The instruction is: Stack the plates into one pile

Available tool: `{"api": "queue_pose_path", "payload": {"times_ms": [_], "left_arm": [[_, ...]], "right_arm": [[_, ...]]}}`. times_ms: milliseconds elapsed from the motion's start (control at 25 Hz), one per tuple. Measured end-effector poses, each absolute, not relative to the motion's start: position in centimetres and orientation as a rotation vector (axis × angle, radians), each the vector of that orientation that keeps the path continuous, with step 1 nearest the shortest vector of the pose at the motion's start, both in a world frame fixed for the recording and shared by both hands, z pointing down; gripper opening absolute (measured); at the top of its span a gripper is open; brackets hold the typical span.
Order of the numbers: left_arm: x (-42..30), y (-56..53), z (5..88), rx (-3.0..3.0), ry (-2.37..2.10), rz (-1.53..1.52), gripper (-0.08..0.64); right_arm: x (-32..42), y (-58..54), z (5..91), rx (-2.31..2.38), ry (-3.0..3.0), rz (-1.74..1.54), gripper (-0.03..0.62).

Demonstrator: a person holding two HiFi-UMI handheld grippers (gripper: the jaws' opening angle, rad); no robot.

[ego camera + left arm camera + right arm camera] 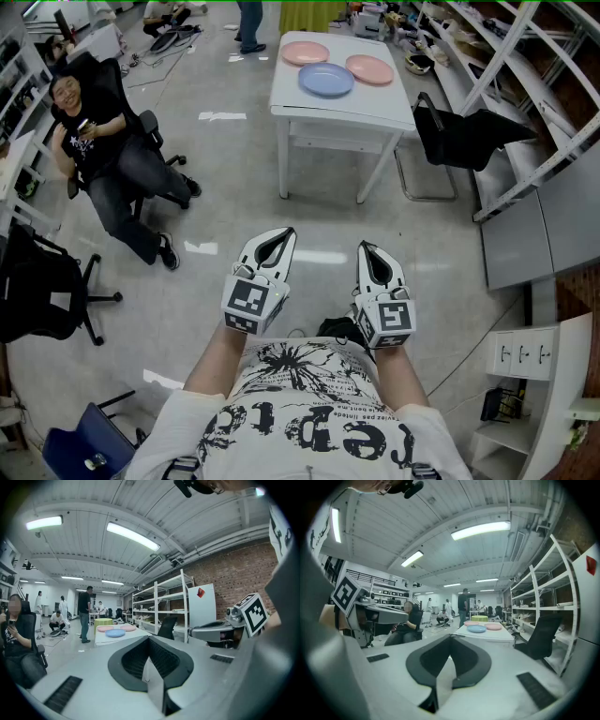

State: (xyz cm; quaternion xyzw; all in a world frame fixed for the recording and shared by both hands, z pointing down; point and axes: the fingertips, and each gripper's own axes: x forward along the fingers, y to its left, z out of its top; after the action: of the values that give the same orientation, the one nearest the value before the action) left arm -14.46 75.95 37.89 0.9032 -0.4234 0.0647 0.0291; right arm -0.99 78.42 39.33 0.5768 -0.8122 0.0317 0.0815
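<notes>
Three plates lie on a white table (342,103) far ahead: a pink plate (305,52) at the back left, a blue plate (326,79) in front, and another pink plate (369,68) at the right. None overlaps another. My left gripper (281,232) and right gripper (365,247) are held side by side close to my chest, well short of the table, both shut with nothing between the jaws. In the left gripper view the blue plate (115,633) shows far off past the left gripper (149,637); the right gripper view shows the blue plate (476,629) beyond the right gripper (451,636).
A seated person (108,155) in an office chair is at the left. A black chair (464,136) stands right of the table, beside metal shelving (525,94). Another dark chair (37,291) is at the near left. Grey floor lies between me and the table.
</notes>
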Motion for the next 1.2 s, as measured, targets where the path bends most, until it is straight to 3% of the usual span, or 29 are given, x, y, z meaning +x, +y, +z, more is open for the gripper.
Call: {"api": "queue_pose_path", "payload": {"times_ms": [840,1200], "left_arm": [[-15.9,73.2,40.0,2.740,-1.296,0.231,0.002],[-15.0,66.6,41.5,2.689,-1.358,0.238,0.002]], "right_arm": [[-1.4,75.0,41.0,1.761,-2.398,0.197,0.006],[-0.3,68.0,42.8,1.681,-2.406,0.187,0.006]]}}
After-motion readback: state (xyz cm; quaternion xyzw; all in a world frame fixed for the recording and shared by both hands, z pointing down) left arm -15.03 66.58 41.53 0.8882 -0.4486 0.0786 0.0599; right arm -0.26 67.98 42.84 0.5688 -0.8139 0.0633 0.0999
